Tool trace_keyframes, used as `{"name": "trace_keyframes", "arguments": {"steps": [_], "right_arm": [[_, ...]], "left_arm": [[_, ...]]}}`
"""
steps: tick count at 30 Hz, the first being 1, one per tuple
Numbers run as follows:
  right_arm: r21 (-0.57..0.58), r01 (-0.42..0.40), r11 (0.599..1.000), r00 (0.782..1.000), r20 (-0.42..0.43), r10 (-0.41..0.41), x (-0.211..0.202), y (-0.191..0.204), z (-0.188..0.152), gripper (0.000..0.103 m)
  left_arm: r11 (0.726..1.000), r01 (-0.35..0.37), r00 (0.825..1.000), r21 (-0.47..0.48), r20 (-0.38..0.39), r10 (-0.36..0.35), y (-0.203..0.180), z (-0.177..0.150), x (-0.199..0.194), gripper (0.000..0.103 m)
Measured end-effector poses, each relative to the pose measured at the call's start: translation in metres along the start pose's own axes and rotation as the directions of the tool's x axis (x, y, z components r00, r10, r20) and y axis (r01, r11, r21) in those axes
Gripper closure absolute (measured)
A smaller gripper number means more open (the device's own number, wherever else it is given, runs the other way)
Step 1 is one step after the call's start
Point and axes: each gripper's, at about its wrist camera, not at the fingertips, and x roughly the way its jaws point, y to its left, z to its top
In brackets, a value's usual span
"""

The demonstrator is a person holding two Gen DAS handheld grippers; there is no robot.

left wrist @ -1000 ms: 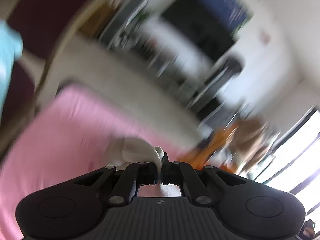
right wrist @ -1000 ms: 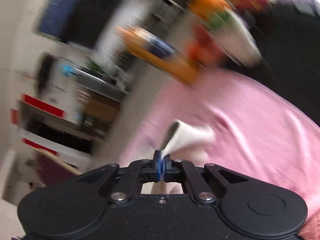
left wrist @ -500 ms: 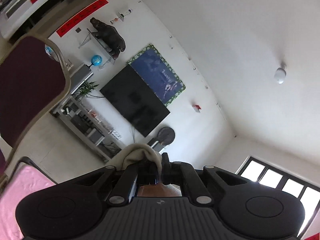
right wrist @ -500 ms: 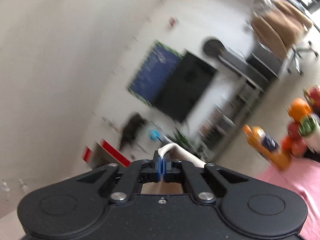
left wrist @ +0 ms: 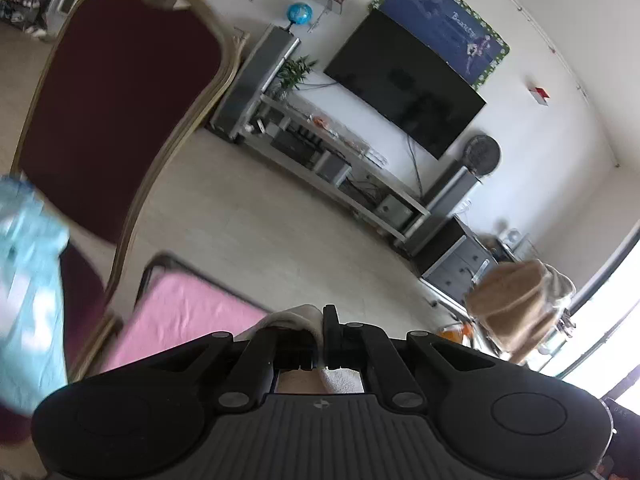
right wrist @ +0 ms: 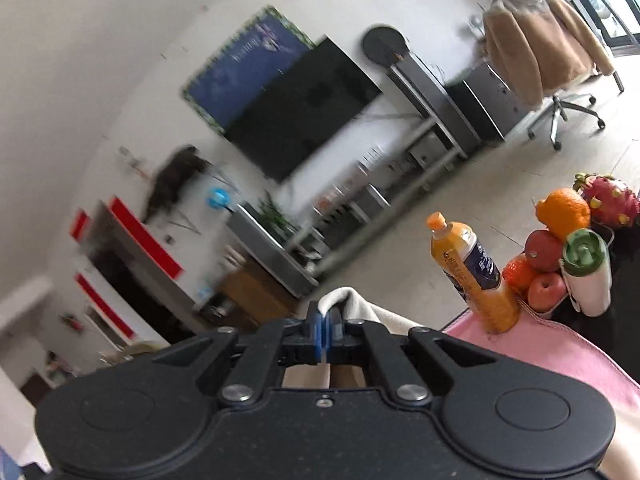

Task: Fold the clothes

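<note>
in the left wrist view, a pale blue cloth (left wrist: 28, 292) blurs at the far left edge, beside a maroon chair with a gold frame (left wrist: 120, 100). below the chair a corner of the pink-covered worktop (left wrist: 180, 316) shows. at bottom centre the left gripper (left wrist: 321, 334) is clamped tight on a fold of the cream garment (left wrist: 296, 317), which bunches over the left finger and hangs down between the jaws. beyond it, across a pale floor, a dark television (left wrist: 404, 84) hangs on the wall over a low metal stand (left wrist: 340, 168), and a tan coat (left wrist: 516, 304) is draped at the right by a bright window.

in the right wrist view, blurred by motion, red strips (right wrist: 144, 236) mark the wall at left, and the television (right wrist: 300, 112) sits tilted at centre. the right gripper (right wrist: 323, 330), its blue pads pressed together, pinches another edge of the cream garment (right wrist: 360, 306), the cloth falling away to the right. further right an orange juice bottle (right wrist: 476, 276) stands on the pink worktop cover (right wrist: 560, 348), just beside a heap of fruit (right wrist: 560, 232) and a white bottle with a green cap (right wrist: 588, 272). the coat (right wrist: 536, 36) hangs over an office chair at top right.
</note>
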Motion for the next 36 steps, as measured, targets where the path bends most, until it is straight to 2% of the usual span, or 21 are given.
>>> {"name": "trace_keyframes", "arguments": {"steps": [2,4,6,7,9,12,15,16,18,21,23,24,25,28,34,36], "right_arm": [[-0.043,-0.010,0.999,0.999,0.048,0.012,0.017,0.015,0.014,0.101],[-0.092,-0.068,0.993,0.990,0.115,0.078,0.006,0.026,0.020,0.101],[-0.137,-0.111,0.984,0.979,0.158,0.132,-0.008,0.030,0.021,0.101],[-0.150,-0.115,0.982,0.979,0.154,0.138,-0.011,0.024,0.016,0.101],[-0.166,-0.110,0.980,0.983,0.130,0.132,-0.015,0.008,0.003,0.101],[-0.122,-0.050,0.991,0.998,0.018,0.053,-0.003,-0.040,-0.039,0.101],[-0.100,0.051,0.994,0.994,-0.092,-0.061,0.013,-0.090,-0.095,0.101],[-0.100,0.100,0.990,0.985,-0.133,-0.113,0.021,-0.109,-0.118,0.101],[-0.096,0.192,0.977,0.954,-0.217,-0.209,0.035,-0.145,-0.161,0.101],[-0.070,0.310,0.948,0.881,-0.354,-0.314,0.045,-0.194,-0.217,0.101],[-0.061,0.352,0.934,0.836,-0.429,-0.343,0.047,-0.204,-0.233,0.101],[-0.072,0.357,0.931,0.820,-0.453,-0.350,0.048,-0.203,-0.236,0.101],[-0.092,0.354,0.931,0.816,-0.456,-0.355,0.049,-0.200,-0.236,0.101],[-0.140,0.334,0.932,0.824,-0.436,-0.361,0.047,-0.187,-0.233,0.101],[-0.125,0.309,0.943,0.844,-0.420,-0.332,0.033,-0.176,-0.222,0.101],[-0.122,0.296,0.947,0.850,-0.418,-0.319,0.022,-0.167,-0.218,0.101]], "left_arm": [[0.998,0.041,0.991,0.050,0.126,-0.048,-0.019,0.019,-0.016,0.101],[0.991,0.073,0.967,0.113,0.235,-0.098,-0.034,0.034,-0.035,0.101],[0.982,0.076,0.952,0.175,0.281,-0.124,-0.037,0.030,-0.048,0.101],[0.979,0.074,0.953,0.188,0.276,-0.125,-0.033,0.022,-0.047,0.101],[0.979,0.064,0.968,0.194,0.226,-0.108,-0.022,0.001,-0.040,0.100],[0.983,0.005,0.993,0.185,0.117,-0.027,0.013,-0.056,-0.005,0.100],[0.989,-0.062,0.998,0.133,-0.014,0.065,0.060,-0.122,0.039,0.100],[0.990,-0.098,0.992,0.099,-0.066,0.104,0.080,-0.144,0.056,0.100],[0.985,-0.173,0.969,0.030,-0.173,0.175,0.118,-0.185,0.086,0.100],[0.963,-0.265,0.923,-0.039,-0.300,0.242,0.162,-0.232,0.113,0.101],[0.956,-0.289,0.909,-0.052,-0.330,0.256,0.169,-0.242,0.115,0.101],[0.954,-0.296,0.908,-0.050,-0.324,0.265,0.171,-0.244,0.114,0.101],[0.956,-0.290,0.913,-0.049,-0.314,0.261,0.167,-0.241,0.111,0.101],[0.961,-0.273,0.924,-0.042,-0.288,0.250,0.159,-0.236,0.101,0.101],[0.976,-0.214,0.956,-0.049,-0.214,0.199,0.150,-0.225,0.055,0.101],[0.978,-0.207,0.962,-0.039,-0.192,0.196,0.148,-0.221,0.041,0.101]]}}
